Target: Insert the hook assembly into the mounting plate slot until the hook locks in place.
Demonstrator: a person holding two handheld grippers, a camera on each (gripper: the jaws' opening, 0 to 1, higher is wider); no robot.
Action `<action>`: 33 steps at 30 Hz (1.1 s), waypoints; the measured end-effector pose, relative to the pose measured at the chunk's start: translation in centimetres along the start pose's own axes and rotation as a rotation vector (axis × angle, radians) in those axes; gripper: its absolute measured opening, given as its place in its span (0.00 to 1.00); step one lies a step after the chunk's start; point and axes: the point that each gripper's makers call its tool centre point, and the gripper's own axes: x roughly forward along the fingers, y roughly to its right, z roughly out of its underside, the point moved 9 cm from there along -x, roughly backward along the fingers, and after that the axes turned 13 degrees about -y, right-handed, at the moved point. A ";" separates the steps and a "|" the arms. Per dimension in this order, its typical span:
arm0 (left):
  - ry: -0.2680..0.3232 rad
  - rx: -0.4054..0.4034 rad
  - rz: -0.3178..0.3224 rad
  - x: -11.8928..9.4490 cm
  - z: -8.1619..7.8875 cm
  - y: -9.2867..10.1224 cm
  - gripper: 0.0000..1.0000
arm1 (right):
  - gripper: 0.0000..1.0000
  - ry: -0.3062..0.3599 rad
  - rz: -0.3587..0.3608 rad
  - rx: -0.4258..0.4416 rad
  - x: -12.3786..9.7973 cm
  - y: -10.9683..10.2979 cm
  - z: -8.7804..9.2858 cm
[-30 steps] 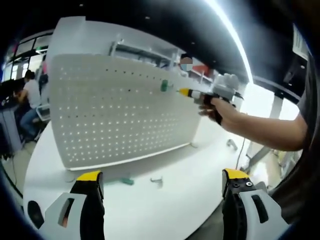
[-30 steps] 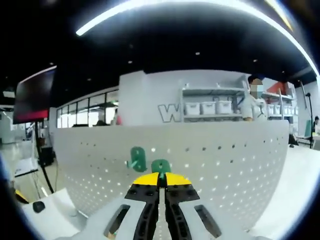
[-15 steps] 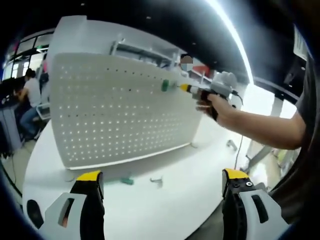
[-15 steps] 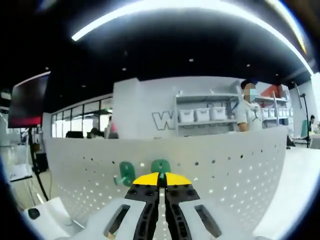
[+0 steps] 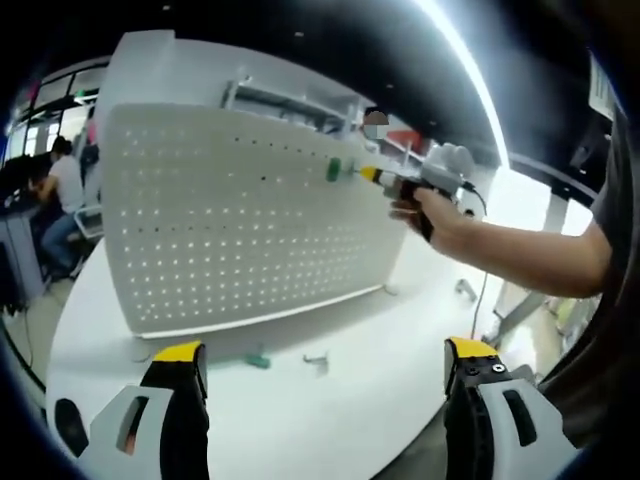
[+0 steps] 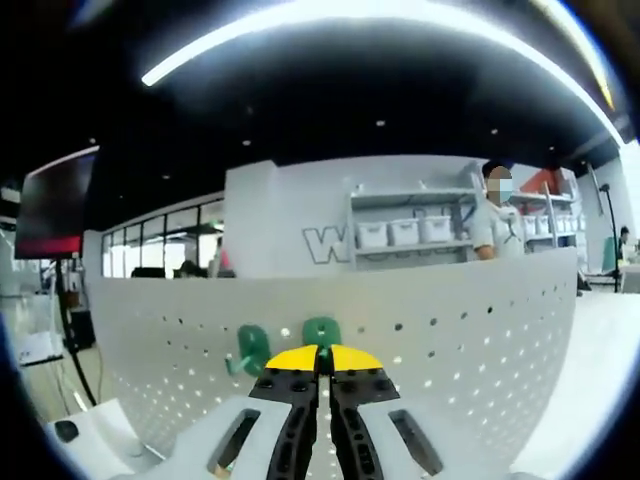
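A white perforated mounting plate stands upright on a white table. In the right gripper view, my right gripper is shut on a green hook, held against the plate near its top edge. A second green hook hangs on the plate just to its left. In the left gripper view, the right gripper, held by a hand, presses its tip beside a green hook on the plate. My left gripper is open, low over the table, holding nothing.
A green hook and a metal hook lie on the table in front of the plate. Another metal piece lies at the right. A person sits at the far left. Shelves with white bins stand behind the plate.
The right gripper has moved with its green hook up to the plate, close beside the hanging hook. The left gripper has stayed still.
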 end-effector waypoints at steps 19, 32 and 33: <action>-0.005 0.001 -0.002 0.1 0.1 0.0 1.00 | 0.01 -0.055 0.036 -0.043 0.6 -0.5 0.4; 0.002 -0.004 -0.011 -0.4 0.4 -0.2 1.00 | 0.19 -0.037 0.042 -0.019 0.0 -0.5 -0.6; 0.002 -0.003 -0.010 -0.4 0.4 -0.2 1.00 | 0.19 -0.035 0.041 -0.017 0.0 -0.5 -0.8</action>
